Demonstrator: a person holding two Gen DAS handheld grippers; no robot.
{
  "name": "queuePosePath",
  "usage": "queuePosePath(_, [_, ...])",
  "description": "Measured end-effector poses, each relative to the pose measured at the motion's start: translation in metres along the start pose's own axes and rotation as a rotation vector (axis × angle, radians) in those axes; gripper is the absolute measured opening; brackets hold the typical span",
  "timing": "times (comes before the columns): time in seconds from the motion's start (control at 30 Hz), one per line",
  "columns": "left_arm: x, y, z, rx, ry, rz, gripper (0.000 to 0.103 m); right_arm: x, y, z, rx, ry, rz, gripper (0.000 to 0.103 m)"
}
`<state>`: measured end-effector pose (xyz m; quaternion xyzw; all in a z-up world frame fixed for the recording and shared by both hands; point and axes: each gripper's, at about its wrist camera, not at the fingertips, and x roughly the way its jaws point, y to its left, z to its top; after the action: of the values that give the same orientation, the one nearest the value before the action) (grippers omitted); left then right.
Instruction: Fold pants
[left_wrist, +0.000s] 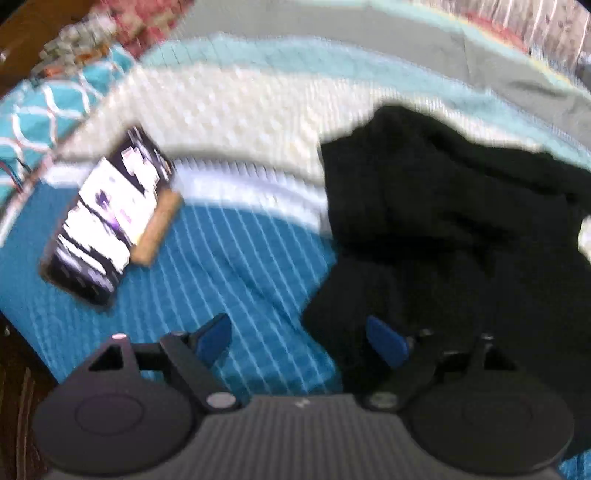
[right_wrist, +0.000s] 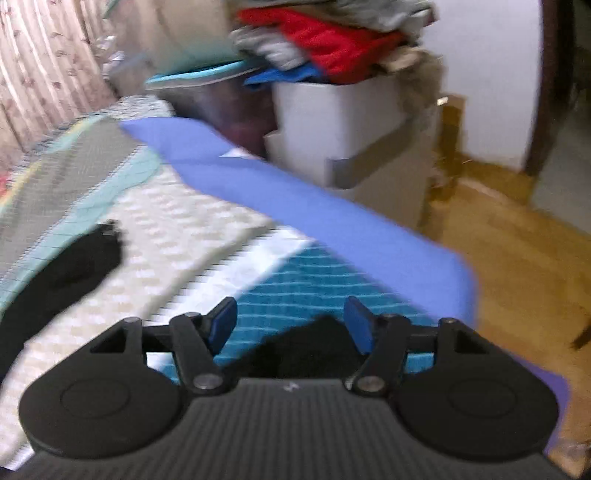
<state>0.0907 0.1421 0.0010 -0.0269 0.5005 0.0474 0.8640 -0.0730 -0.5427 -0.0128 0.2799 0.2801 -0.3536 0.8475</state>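
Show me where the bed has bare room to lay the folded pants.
Free: the blue striped bedspread between the phone and the black pants, and the cream band behind them. Crowded: the pants' side and the bed's blue edge near the laundry bin.

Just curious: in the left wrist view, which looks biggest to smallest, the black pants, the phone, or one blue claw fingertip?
1. Black pants.
2. Phone.
3. Blue fingertip, though nearest the camera, so truly smaller still.
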Motion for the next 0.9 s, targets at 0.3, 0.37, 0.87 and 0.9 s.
queuePosePath(0.3, [-0.014,-0.049,0.087,0.228,-0.295,0.046,0.092,0.077,0.108,0.017,0.161,0.2,0.357,0.066])
queuePosePath(0.37, [0.003,-0.063,0.109,0.231,-0.284,0.036,0.092,0.099,0.119,0.013,0.211,0.237,0.372,0.066])
queuePosePath(0.87, [0.184,-0.06,0.191,-0.515,0.249,-0.403,0.102,0.142,0.138,0.001,0.383,0.315,0.393,0.068])
queuePosePath(0.9, [0.195,-0.062,0.192,-0.553,0.274,-0.384,0.102,0.145,0.141,0.002,0.386,0.312,0.391,0.068])
